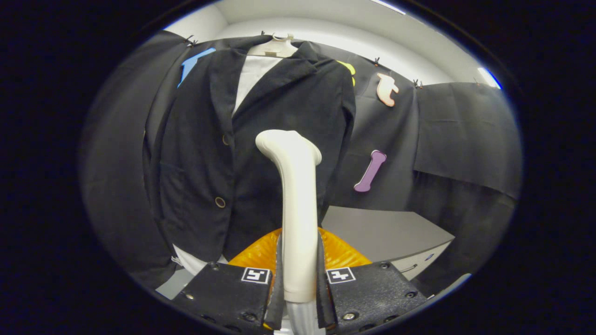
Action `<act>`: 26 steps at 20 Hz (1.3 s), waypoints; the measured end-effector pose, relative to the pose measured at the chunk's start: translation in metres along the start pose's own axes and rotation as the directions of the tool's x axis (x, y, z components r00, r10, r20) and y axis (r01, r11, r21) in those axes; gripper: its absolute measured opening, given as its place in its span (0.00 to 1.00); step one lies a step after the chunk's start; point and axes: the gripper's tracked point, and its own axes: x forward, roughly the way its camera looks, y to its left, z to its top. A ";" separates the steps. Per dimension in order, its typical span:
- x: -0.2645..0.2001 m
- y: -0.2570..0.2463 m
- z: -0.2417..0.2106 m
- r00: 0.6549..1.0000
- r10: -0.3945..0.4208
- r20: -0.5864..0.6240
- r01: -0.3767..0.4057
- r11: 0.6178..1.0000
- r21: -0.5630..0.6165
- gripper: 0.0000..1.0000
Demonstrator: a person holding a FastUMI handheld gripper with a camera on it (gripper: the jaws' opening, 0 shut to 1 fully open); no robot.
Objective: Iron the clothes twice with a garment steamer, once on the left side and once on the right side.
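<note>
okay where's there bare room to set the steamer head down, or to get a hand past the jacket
The gripper is shut on the steamer head. The grey cabinet top, between the jacket and the booth wall, looks bare. Crowded: the orange thing just beyond the fingers, under the jacket hem.

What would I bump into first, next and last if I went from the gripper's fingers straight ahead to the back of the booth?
Gripper, its fingers shut on the steamer handle → steamer handle → steamer head → dark jacket on its hanger → black cloth wall.
</note>
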 end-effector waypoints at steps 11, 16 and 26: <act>0.005 0.020 -0.084 0.996 -0.035 -0.087 0.031 0.998 -0.046 0.31; 0.001 0.035 -0.130 0.989 -0.021 -0.147 0.011 0.997 -0.070 0.31; -0.008 0.049 -0.244 0.921 0.022 -0.390 -0.034 0.999 -0.023 0.31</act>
